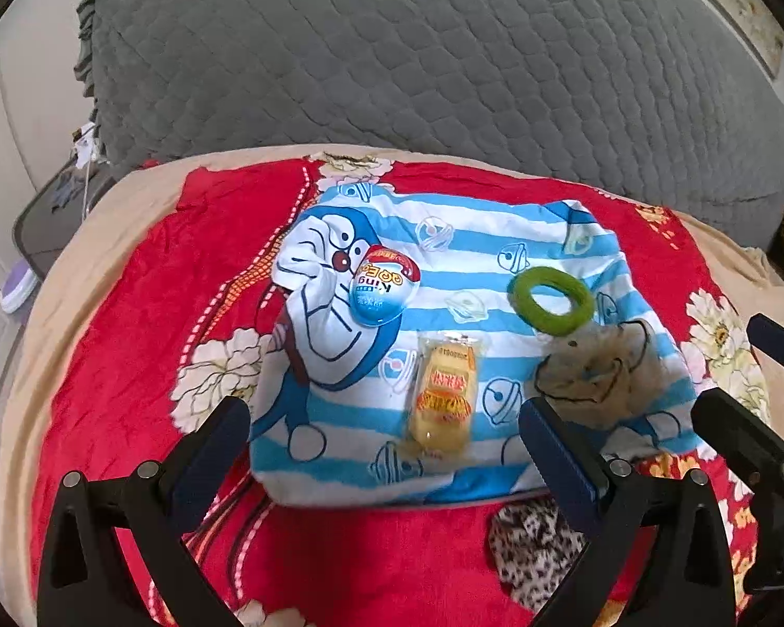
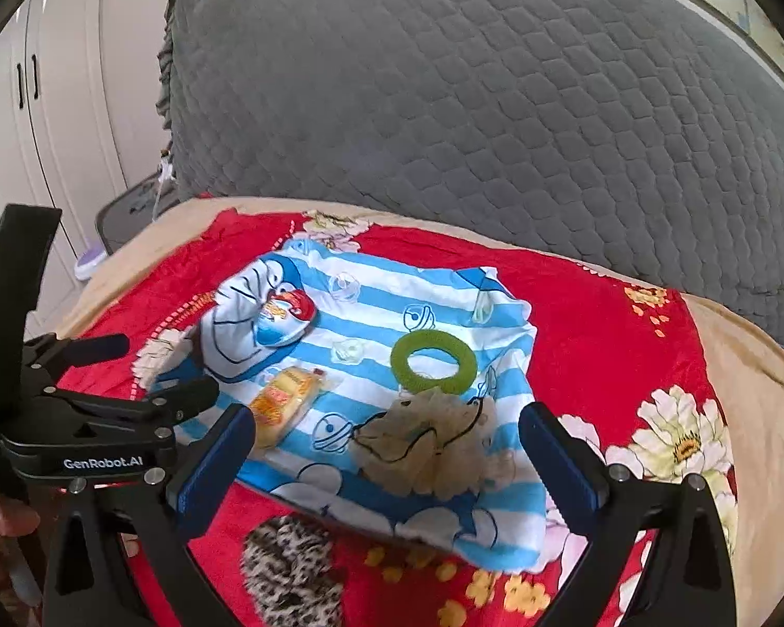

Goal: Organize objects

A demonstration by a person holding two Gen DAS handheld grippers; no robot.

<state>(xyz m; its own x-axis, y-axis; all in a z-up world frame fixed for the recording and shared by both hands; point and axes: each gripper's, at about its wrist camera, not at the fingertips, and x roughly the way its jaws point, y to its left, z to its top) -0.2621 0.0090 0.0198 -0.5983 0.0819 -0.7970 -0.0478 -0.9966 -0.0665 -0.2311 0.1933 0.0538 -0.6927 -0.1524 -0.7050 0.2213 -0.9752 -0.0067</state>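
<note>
Setting: a striped cartoon cloth [image 1: 444, 240] is lying spread on a red floral blanket [image 1: 130, 313] over a bed, with a grey quilted cushion [image 1: 444, 52] standing behind it.
Items on the cloth: a blue-and-red egg-shaped pack [image 1: 384, 290] is sitting on the cartoon face at the left; a green ring [image 1: 549, 300] is lying flat toward the right; a yellow wrapped snack [image 1: 444, 397] is lying near the front middle; a pale mesh pouch with a dark cord [image 1: 596, 376] is resting just in front of the ring, touching or nearly touching it.
Off the cloth: a leopard-print piece [image 2: 287, 569] is lying on the blanket at the near edge, apart from the rest.
Left gripper [image 1: 387, 439]: its jaws are standing wide apart with nothing between the pads, hanging above the snack.
Right gripper [image 2: 387, 449]: its jaws are standing fully apart and empty, poised over the mesh pouch.
Person: a hand [image 2: 0, 527] is showing at the lower left edge of the right wrist view, beside the left tool.
Progress: four items are sitting gathered on the cloth, spaced out in a loose layout, so the placing appears largely done.
Remaining: the leopard-print piece is possibly waiting to be moved; whether the cloth is meant to be folded over the items cannot be told.
</note>
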